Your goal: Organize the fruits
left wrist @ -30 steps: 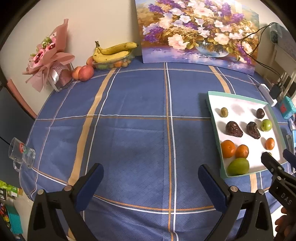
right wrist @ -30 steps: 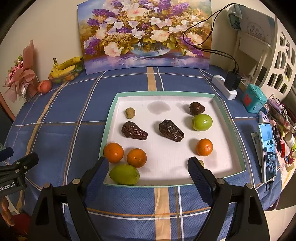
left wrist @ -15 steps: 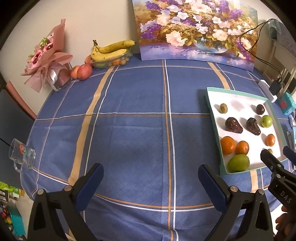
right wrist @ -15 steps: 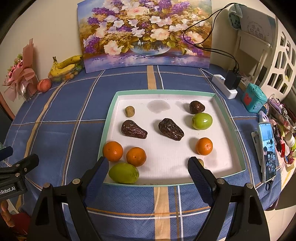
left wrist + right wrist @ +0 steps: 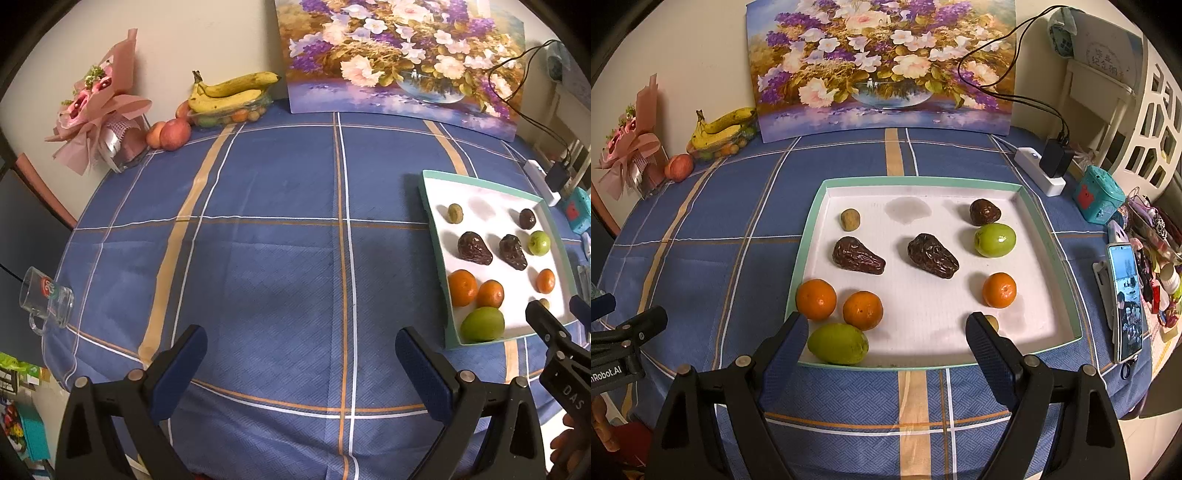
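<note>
A white tray with a teal rim [image 5: 923, 180] holds the fruit on the blue checked cloth. In it lie three oranges [image 5: 816, 299], a green fruit [image 5: 837, 343] at the near left corner, a green apple [image 5: 994, 240], dark wrinkled dates [image 5: 857, 255] and a small brown fruit [image 5: 850, 218]. My right gripper [image 5: 887, 328] hangs open over the tray's near edge with nothing between its fingers. My left gripper [image 5: 299, 343] stands open above bare cloth, left of the tray [image 5: 437, 254]. Another small fruit [image 5: 991, 321] is partly hidden behind the right finger.
Bananas on a clear box [image 5: 229, 92], peaches [image 5: 173, 129] and a pink bouquet [image 5: 96, 107] line the far left wall beside a flower painting [image 5: 402, 55]. A glass mug [image 5: 46, 299] lies at the left table edge. A phone [image 5: 1126, 302] and power strip [image 5: 1039, 171] sit right of the tray.
</note>
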{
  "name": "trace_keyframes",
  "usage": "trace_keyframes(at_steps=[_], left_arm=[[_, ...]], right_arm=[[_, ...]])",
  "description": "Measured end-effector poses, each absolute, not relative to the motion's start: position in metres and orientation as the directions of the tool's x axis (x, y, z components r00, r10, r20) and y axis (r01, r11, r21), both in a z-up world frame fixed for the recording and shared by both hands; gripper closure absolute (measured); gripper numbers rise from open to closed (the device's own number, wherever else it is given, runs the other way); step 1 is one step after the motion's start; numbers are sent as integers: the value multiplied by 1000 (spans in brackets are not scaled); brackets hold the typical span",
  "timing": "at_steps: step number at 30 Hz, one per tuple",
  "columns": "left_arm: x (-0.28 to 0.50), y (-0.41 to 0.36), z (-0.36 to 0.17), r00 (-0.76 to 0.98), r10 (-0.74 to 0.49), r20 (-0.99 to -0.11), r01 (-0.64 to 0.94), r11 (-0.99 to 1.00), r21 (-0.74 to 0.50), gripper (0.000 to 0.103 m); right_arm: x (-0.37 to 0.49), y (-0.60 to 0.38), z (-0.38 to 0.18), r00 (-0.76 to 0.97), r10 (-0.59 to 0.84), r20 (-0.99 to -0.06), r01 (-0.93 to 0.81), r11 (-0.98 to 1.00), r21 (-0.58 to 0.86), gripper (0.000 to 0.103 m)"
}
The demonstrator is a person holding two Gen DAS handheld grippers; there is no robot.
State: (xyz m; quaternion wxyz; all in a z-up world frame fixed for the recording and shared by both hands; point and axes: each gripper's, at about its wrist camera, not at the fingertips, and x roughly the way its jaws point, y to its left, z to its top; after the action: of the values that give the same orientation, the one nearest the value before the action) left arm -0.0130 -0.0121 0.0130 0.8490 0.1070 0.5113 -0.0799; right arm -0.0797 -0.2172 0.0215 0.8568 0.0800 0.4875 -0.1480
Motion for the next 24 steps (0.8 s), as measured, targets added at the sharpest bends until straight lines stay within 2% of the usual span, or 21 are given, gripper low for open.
trace_keyframes(at_steps=[24], left_arm=[[-12,-10,10,454,-29,-890,243,966,93,0]], right_arm=[[-79,-216,20,475,-173,-863,323,946,-12,15]])
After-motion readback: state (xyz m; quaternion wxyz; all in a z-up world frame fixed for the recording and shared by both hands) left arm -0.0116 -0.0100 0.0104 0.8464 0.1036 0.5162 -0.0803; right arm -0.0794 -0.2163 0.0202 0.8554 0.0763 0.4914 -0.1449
